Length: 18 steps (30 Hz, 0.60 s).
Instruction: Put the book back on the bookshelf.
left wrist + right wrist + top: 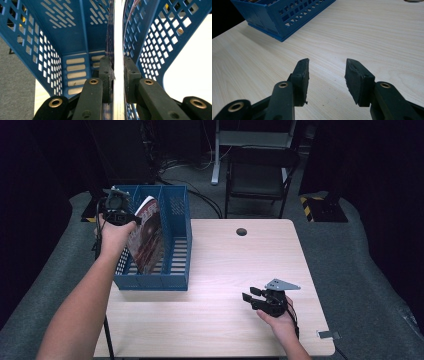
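While clamped by its top edge, stands upright inside the blue file rack (176, 215) at about ten o'clock on the table (225, 265): a thin magazine (147, 237), tilted a little, upper corner leaning toward one o'clock and poking above the rack's rim. Shows a glossy cover in dark red and brown, busy with a pattern too small to read, with a pale band of lettering near the top. Looks slightly bowed along its length. Seen edge-on from the left gripper view as a narrow white strip of page edges running straight down toward the slotted floor of the rack, perforated blue walls rising on either side. Cannot tell which compartment holds it.

Closed on that top edge: left gripper (119, 211), black pads pressed against both faces of the magazine, hand above the rack at eleven o'clock.

Resting at about five o'clock on the table, well apart from the rack: right gripper (251, 297), jaws parted with nothing but bare pale wood between them, pointing toward ten o'clock, grey three-cornered plate on top.
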{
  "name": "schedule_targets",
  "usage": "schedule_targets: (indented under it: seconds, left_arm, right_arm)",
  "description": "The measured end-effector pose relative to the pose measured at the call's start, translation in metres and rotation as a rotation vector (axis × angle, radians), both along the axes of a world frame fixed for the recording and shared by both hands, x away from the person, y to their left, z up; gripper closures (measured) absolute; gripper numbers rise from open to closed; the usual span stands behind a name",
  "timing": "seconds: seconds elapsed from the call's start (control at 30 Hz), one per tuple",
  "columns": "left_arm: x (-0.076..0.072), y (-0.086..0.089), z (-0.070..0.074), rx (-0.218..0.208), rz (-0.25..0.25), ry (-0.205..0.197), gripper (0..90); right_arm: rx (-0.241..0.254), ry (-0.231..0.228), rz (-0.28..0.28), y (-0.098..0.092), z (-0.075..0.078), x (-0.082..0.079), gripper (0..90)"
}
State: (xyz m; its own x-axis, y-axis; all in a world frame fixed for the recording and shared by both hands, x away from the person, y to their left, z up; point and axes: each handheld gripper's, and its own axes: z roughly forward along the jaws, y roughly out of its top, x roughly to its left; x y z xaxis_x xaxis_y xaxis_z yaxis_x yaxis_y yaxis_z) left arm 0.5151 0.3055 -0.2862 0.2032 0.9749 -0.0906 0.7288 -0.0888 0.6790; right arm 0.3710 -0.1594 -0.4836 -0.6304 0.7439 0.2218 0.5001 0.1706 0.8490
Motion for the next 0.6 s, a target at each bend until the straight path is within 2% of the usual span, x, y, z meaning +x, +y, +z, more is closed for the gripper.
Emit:
schedule_targets:
  seconds: [0.17, 0.33, 0.6]
  left_arm:
    - [-0.004, 0.000, 0.000, 0.008, -0.019, 0.008, 79.4]
    - [-0.009, 0.002, 0.003, -0.013, -0.031, 0.011, 79.1]
    - [-0.017, 0.003, 0.007, -0.006, -0.063, 0.023, 78.6]
  right_arm:
    - [0.000, 0.001, 0.000, 0.000, 0.000, 0.000, 54.0]
    - [0.000, 0.003, 0.000, 0.000, 0.000, 0.000, 54.0]
    - [0.000, 0.003, -0.001, 0.000, 0.000, 0.000, 54.0]
